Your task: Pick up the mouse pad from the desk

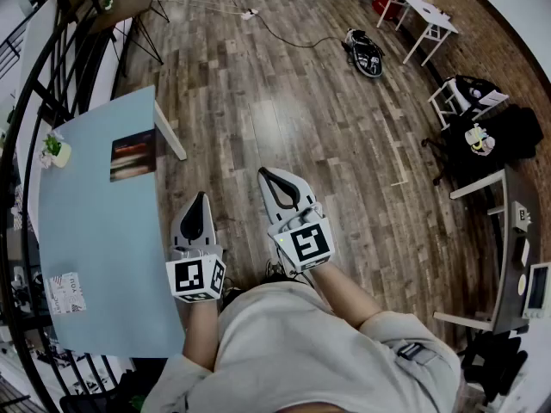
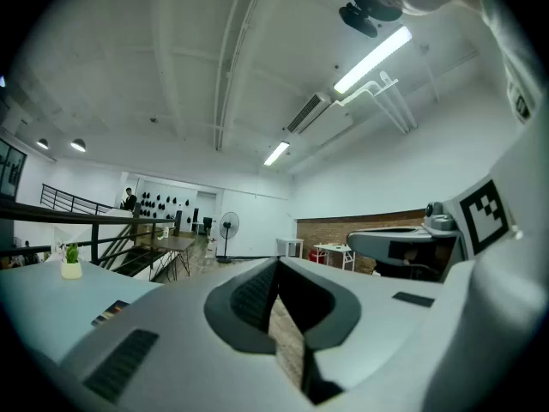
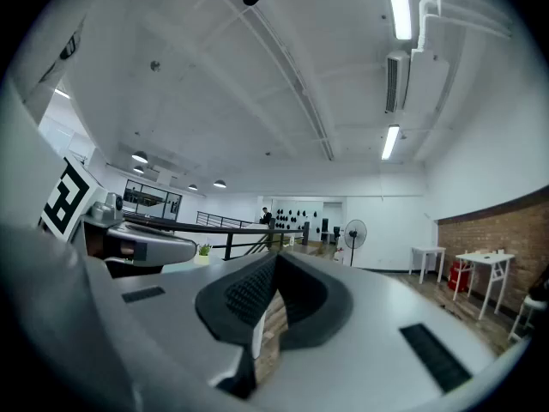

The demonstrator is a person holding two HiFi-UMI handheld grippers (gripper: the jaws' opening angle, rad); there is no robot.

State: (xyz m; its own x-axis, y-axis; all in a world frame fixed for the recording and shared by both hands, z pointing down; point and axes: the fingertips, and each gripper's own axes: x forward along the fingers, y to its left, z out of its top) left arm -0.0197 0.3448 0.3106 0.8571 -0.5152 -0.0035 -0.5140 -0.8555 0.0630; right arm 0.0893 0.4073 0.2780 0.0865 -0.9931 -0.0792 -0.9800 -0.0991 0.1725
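— Where is the mouse pad (image 1: 133, 156) lying?
— It is lying flat on the light-blue desk (image 1: 103, 256), close to the desk's edge, at about ten o'clock from the left hand-held gripper (image 1: 200, 201) and well apart from it.
— And what are the two doing?
— Both are pointing level over the wooden floor (image 1: 284, 101). The right hand-held gripper (image 1: 269, 175) is sitting at about two o'clock of the left, and each is holding its jaws together on nothing.

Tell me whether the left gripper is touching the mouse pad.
Apart. The head view shows the left gripper, shut, with a clear gap between it and the mouse pad on the desk.
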